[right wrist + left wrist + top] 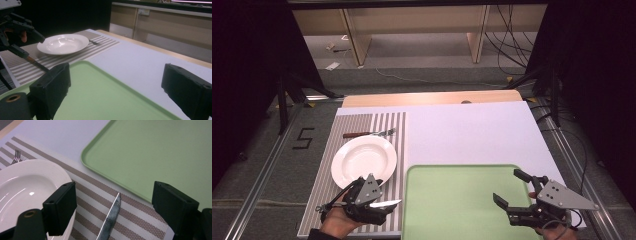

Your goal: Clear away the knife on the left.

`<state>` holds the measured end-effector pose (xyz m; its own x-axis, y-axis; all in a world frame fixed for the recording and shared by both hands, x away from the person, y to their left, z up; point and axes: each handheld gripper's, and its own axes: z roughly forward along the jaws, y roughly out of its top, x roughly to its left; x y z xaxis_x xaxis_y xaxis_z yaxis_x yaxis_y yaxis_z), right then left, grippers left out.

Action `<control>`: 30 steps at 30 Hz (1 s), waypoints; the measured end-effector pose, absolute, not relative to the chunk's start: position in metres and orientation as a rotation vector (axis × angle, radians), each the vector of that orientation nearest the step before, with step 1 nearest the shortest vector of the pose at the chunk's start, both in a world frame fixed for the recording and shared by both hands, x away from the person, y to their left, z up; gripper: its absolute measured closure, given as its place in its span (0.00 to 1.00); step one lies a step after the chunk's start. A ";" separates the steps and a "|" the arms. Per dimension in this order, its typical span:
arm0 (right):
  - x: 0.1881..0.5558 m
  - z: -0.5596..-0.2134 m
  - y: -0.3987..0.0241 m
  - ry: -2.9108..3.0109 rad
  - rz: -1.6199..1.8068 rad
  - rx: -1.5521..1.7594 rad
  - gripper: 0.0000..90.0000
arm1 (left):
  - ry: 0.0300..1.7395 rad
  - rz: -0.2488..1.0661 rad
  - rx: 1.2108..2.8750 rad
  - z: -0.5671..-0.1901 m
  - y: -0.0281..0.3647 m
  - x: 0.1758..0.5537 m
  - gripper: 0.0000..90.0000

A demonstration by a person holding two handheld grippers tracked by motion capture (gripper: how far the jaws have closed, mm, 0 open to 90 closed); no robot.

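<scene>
Two grippers are seen, both wide open and empty. Between the left gripper's (112, 207) jaws a knife (111, 216) lies on the mat (135, 218), beside the plate (27, 187). It is judged stiff, thin, slippery; the handle should be taken. The right gripper (120, 95) is held over the tray (100, 100).

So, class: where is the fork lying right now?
In the high view the fork lies on the striped placemat, left side of the table, just beyond the white plate, on its far side from the person.

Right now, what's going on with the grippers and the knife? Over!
Left gripper open over knife on striped mat. Right gripper open above green tray. Plate beside knife.
</scene>
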<state>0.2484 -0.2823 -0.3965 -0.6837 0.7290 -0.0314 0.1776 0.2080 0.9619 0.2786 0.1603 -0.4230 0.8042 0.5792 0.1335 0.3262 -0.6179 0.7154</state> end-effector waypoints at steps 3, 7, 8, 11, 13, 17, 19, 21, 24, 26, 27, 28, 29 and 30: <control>0.248 -0.396 -0.282 1.995 1.500 0.838 0.11 | 0.664 0.453 2.317 -0.425 0.163 0.280 0.22; 0.248 -0.396 -0.282 1.998 1.494 0.838 0.11 | 0.674 0.436 2.361 -0.424 0.163 0.278 0.22; 0.249 -0.396 -0.282 1.996 1.499 0.837 0.11 | 0.667 0.439 2.376 -0.423 0.162 0.277 0.22; 0.249 -0.397 -0.282 2.000 1.495 0.837 0.11 | 0.671 0.429 2.413 -0.423 0.163 0.276 0.23; 0.249 -0.397 -0.282 1.999 1.492 0.838 0.11 | 0.711 0.397 2.438 -0.426 0.165 0.278 0.23; 0.249 -0.396 -0.282 1.998 1.491 0.841 0.11 | 0.743 0.359 2.493 -0.433 0.168 0.279 0.23; 0.249 -0.397 -0.282 1.999 1.493 0.839 0.11 | 0.764 0.347 2.520 -0.435 0.170 0.280 0.23; 0.249 -0.397 -0.282 2.001 1.490 0.837 0.11 | 0.784 0.360 2.572 -0.437 0.171 0.282 0.24; 0.249 -0.396 -0.282 1.999 1.494 0.838 0.11 | 0.815 0.347 2.630 -0.440 0.175 0.284 0.24; 0.249 -0.397 -0.282 2.001 1.491 0.838 0.11 | 0.834 0.332 2.644 -0.441 0.178 0.285 0.24; 0.249 -0.396 -0.282 2.000 1.492 0.838 0.11 | 0.852 0.334 2.649 -0.442 0.179 0.285 0.27; 0.249 -0.396 -0.282 2.000 1.492 0.837 0.11 | 0.861 0.323 2.658 -0.443 0.180 0.286 0.27; 0.249 -0.397 -0.282 2.000 1.491 0.837 0.11 | 0.868 0.321 2.669 -0.444 0.181 0.286 0.27; 0.249 -0.397 -0.282 2.000 1.491 0.837 0.11 | 0.871 0.312 2.681 -0.445 0.182 0.286 0.27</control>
